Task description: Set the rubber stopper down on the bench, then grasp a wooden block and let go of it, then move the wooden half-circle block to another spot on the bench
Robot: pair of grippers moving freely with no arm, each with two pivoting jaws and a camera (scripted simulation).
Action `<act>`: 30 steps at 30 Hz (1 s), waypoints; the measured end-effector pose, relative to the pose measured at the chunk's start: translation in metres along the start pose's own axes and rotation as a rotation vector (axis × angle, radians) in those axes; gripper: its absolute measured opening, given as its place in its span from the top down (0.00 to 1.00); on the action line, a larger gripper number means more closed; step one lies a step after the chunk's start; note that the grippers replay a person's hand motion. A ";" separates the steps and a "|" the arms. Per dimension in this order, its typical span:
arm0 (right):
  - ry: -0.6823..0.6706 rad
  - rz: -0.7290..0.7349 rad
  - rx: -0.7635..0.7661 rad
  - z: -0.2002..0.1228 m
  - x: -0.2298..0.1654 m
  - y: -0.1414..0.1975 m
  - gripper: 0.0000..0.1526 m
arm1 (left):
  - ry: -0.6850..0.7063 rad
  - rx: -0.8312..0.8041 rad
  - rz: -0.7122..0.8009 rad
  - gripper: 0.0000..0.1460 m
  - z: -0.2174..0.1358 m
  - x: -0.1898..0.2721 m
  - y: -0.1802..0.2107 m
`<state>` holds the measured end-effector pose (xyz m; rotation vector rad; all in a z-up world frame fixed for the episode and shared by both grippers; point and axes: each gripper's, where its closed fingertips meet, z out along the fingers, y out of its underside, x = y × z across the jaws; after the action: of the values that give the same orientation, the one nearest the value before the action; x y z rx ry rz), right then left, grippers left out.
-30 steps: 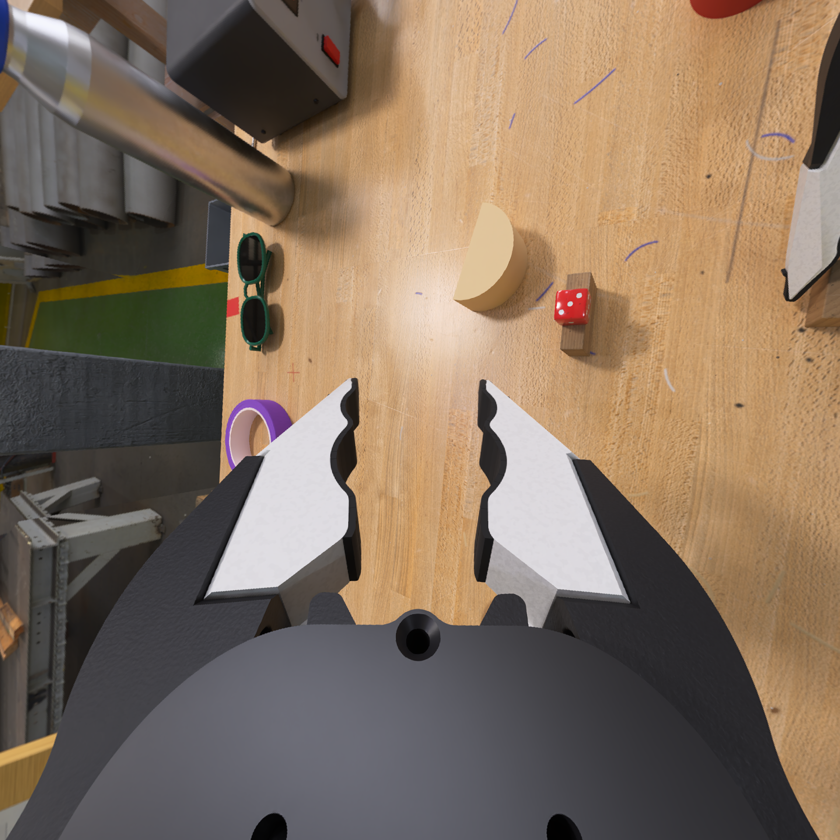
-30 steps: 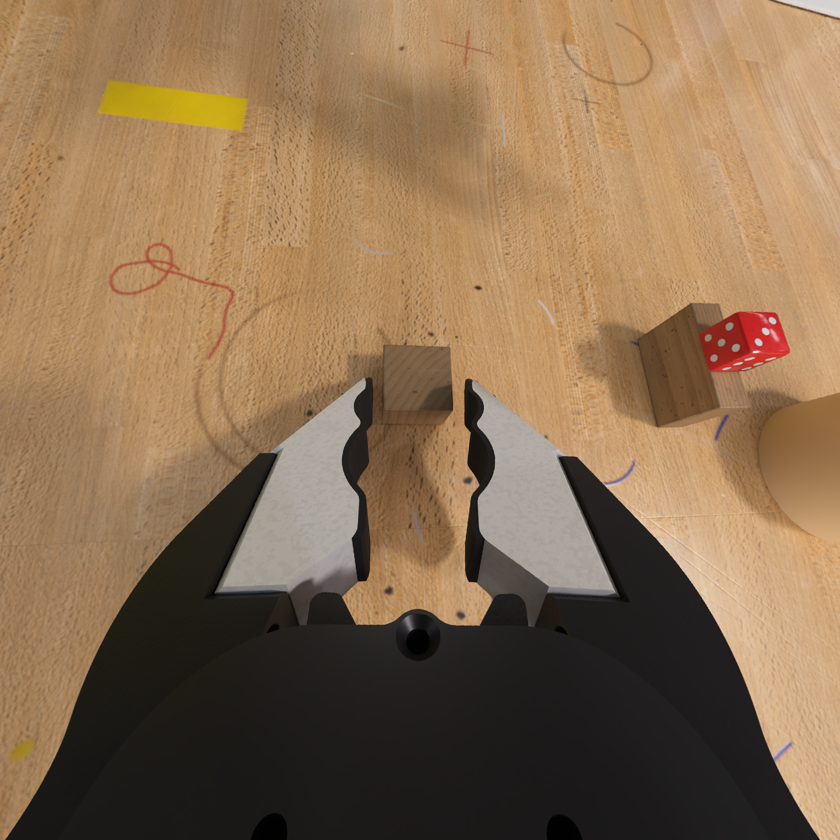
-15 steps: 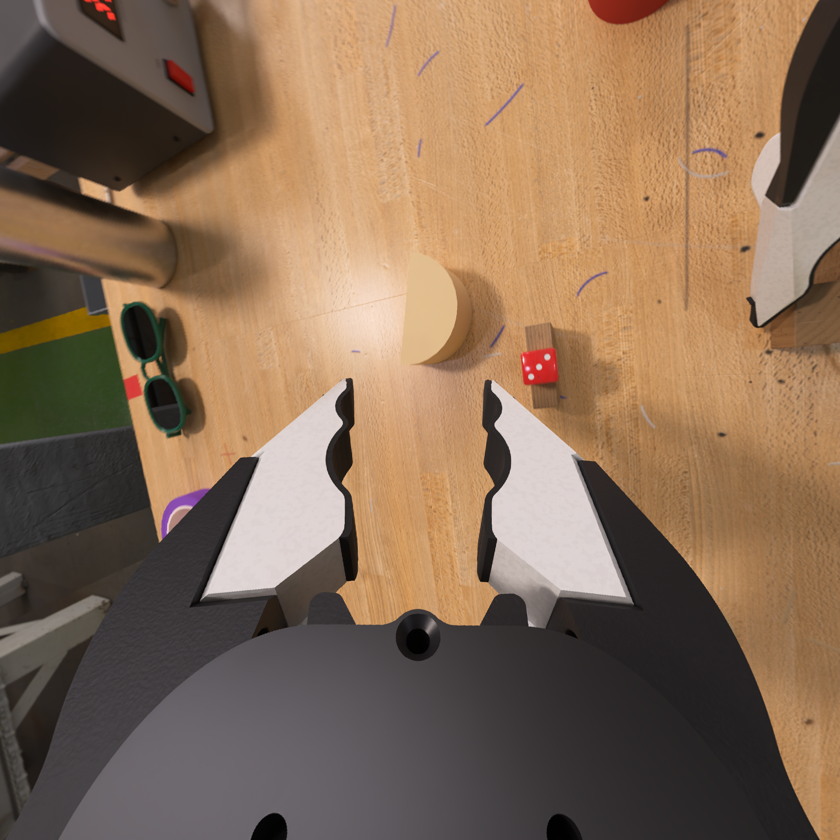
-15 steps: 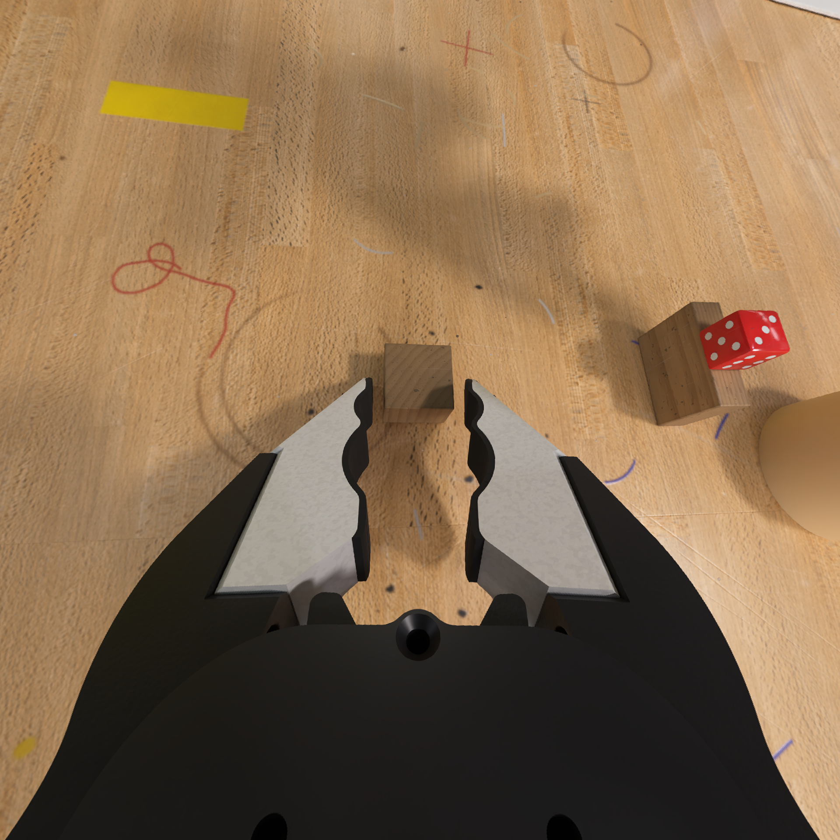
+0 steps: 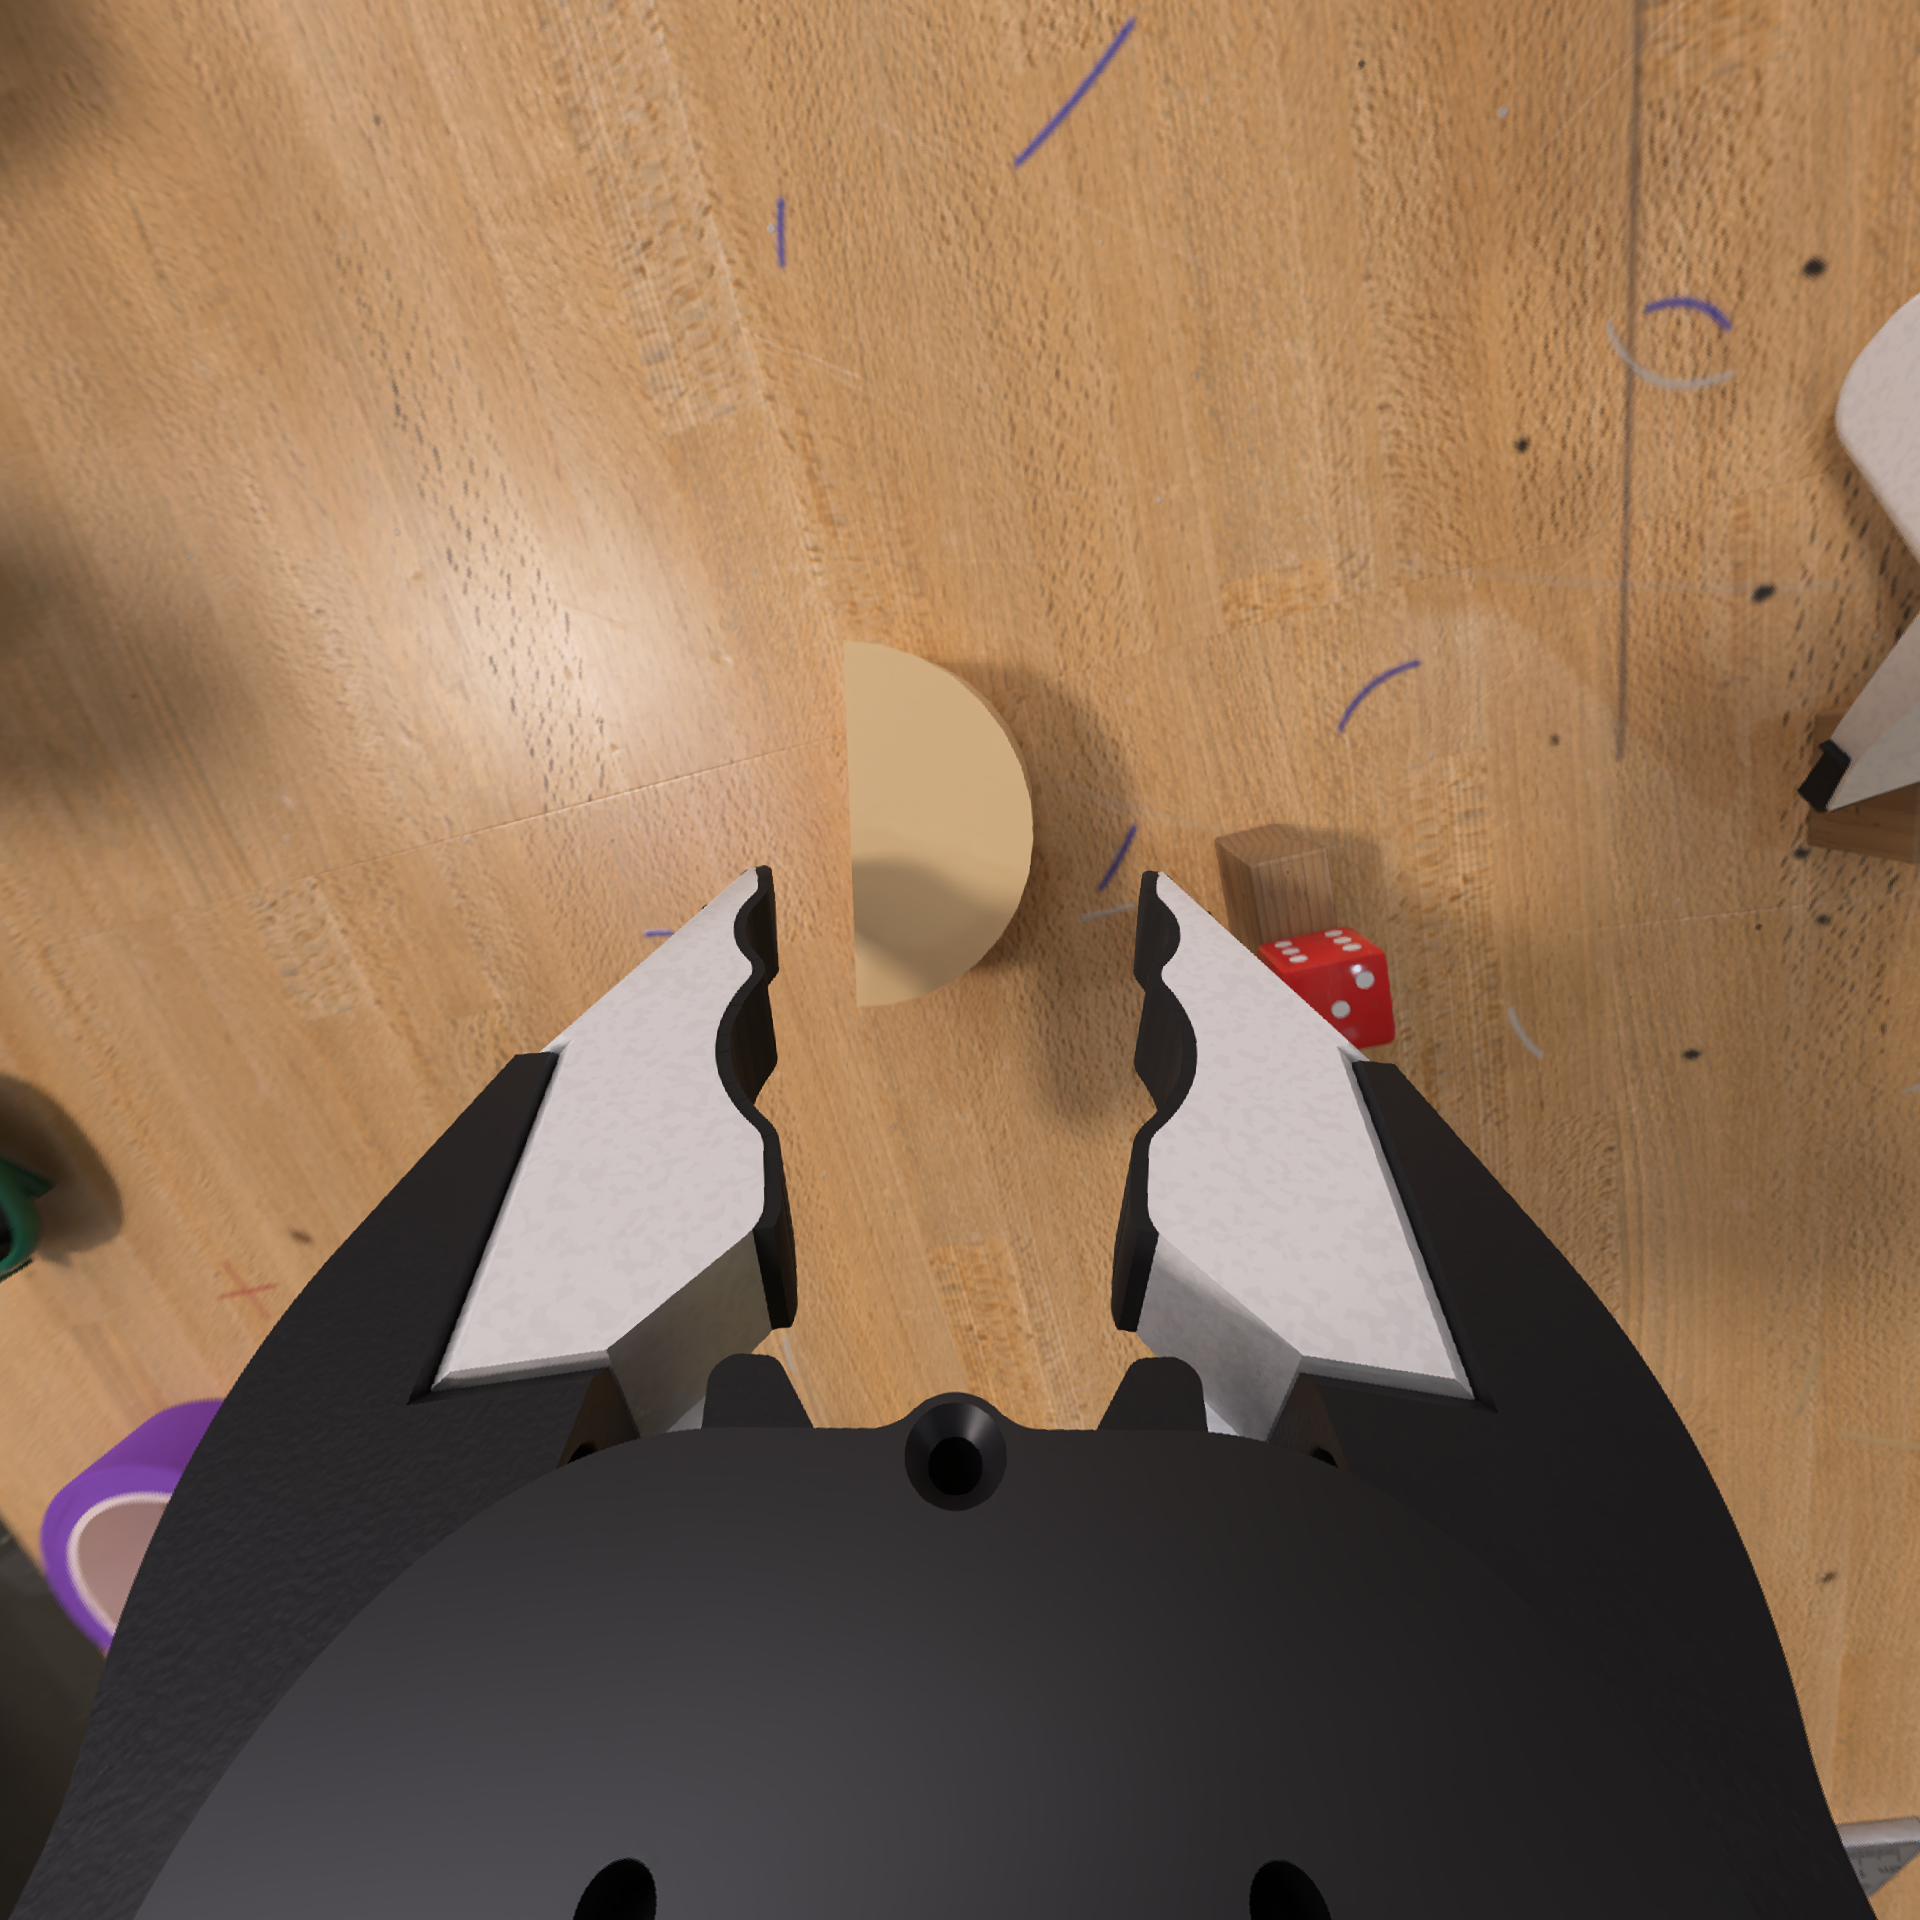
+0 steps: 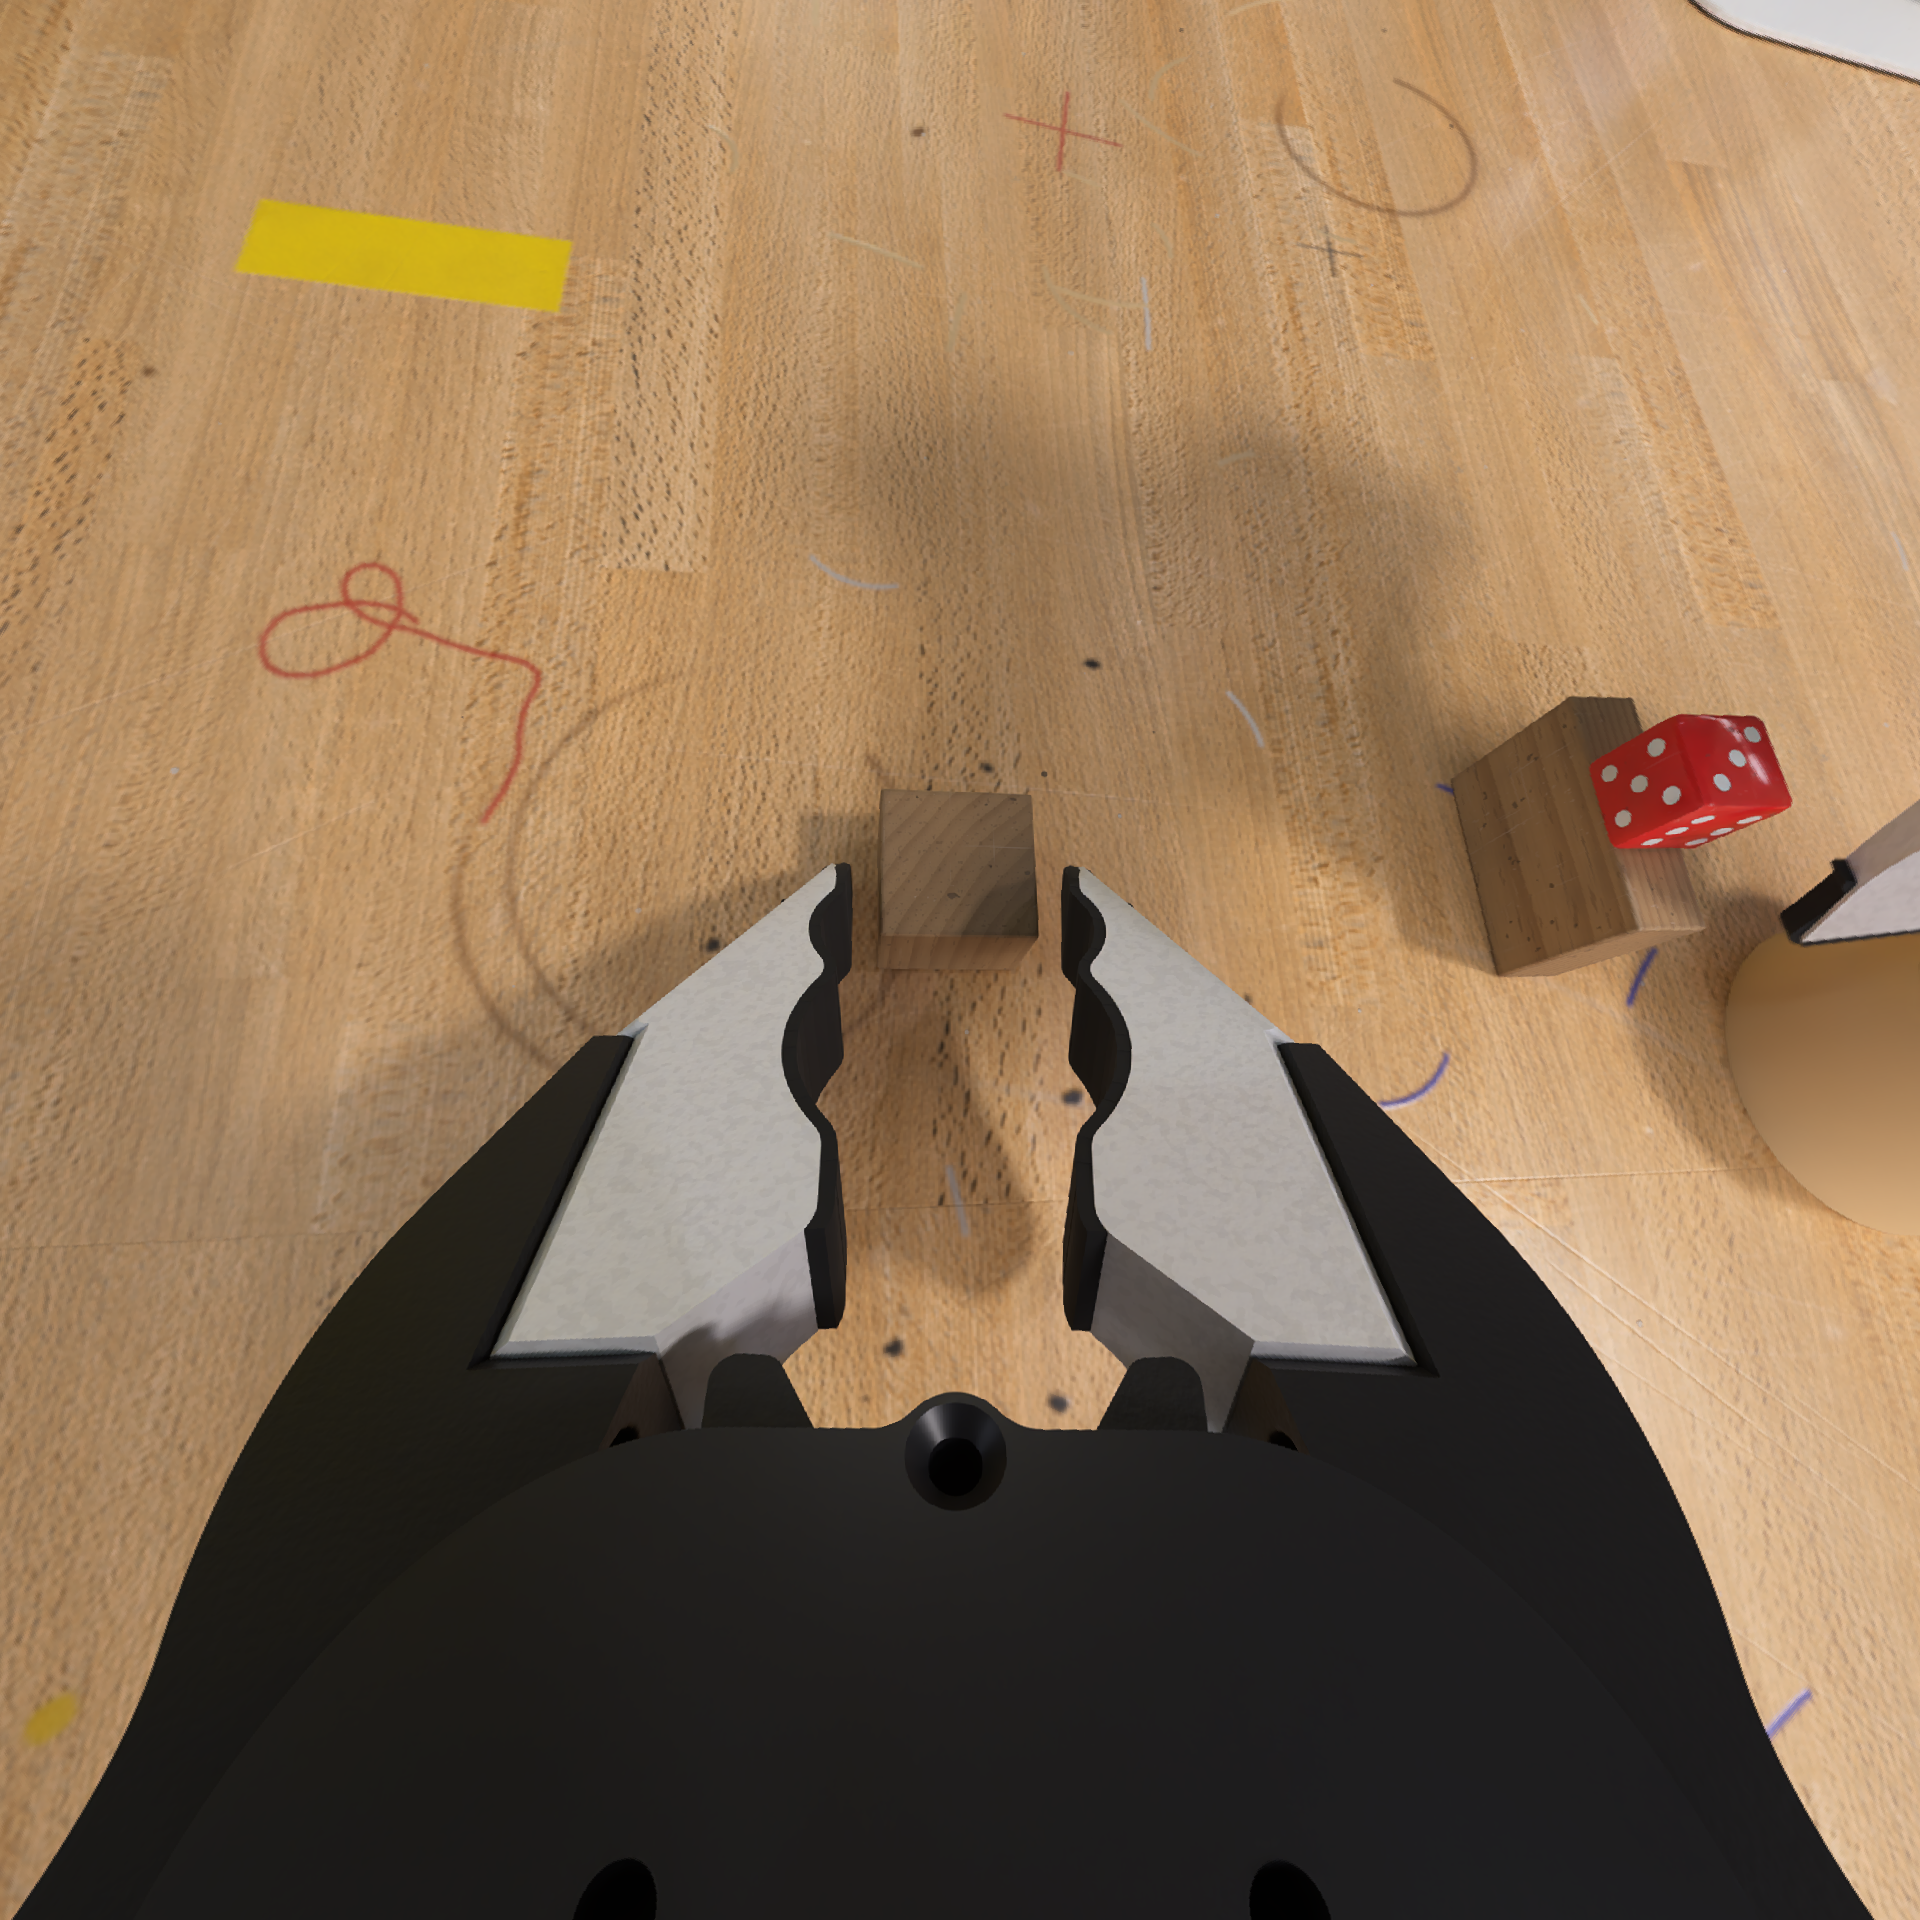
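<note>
Step in hand: moving the half-circle block [image 5: 930,821]. It lies on the counter [image 5: 416,520] just ahead of the left claw [image 5: 954,883], wide open and empty. Next: descend, straddle, close. The right claw [image 6: 956,883], open, flanks a small wooden block [image 6: 956,868].

Tan half-circle block [image 5: 930,810], small wooden block [image 6: 957,878]

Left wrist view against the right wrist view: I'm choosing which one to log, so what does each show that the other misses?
Only the left wrist view shows the purple tape roll, a green object at the edge, and the whole half-circle block ahead of the open left gripper.

Only the right wrist view shows the yellow tape strip, the red scribble, and the whole small wooden block between the open right gripper fingers.

Both show the bench, red die and taller wooden block.
</note>
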<state>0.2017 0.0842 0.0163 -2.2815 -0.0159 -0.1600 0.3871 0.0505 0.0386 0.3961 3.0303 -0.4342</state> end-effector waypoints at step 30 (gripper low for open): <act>0.006 -0.008 0.000 0.002 0.002 -0.001 0.74 | -0.171 0.137 0.070 0.73 -0.071 0.017 -0.039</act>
<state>0.2035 0.0862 0.0154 -2.2813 -0.0214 -0.1714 0.3592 0.0381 0.1158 0.4468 2.8217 -0.6377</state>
